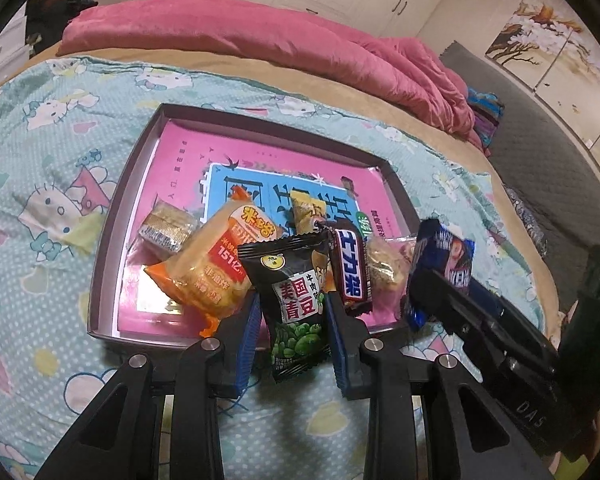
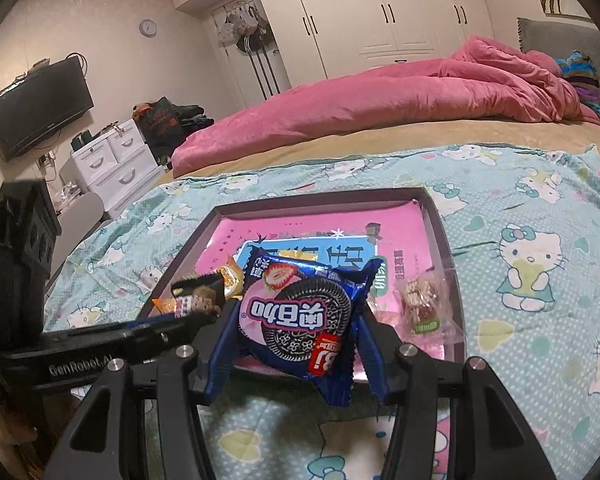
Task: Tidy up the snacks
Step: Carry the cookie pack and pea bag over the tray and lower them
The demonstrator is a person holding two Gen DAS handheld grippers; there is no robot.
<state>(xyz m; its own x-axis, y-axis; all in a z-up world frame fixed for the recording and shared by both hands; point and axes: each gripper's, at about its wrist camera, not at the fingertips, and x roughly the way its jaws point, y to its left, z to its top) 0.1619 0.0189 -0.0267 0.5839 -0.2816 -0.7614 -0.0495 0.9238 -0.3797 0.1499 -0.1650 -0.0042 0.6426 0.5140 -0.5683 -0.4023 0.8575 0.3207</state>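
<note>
A shallow dark-walled tray (image 1: 112,240) with a pink printed floor lies flat at the centre of the frame. In its near half lie a gold-wrapped biscuit (image 1: 168,228) at the left, an orange rice-cracker bag (image 1: 216,264) tilted beside it, a yellow packet (image 1: 306,210) behind, a brown chocolate bar (image 1: 350,268) upright, and a clear candy bag (image 1: 386,268) at the right. A black green-pea packet (image 1: 296,296) stands upright over the near wall. A blue strawberry cookie pack (image 2: 300,316) hangs above the near edge, face forward.
</note>
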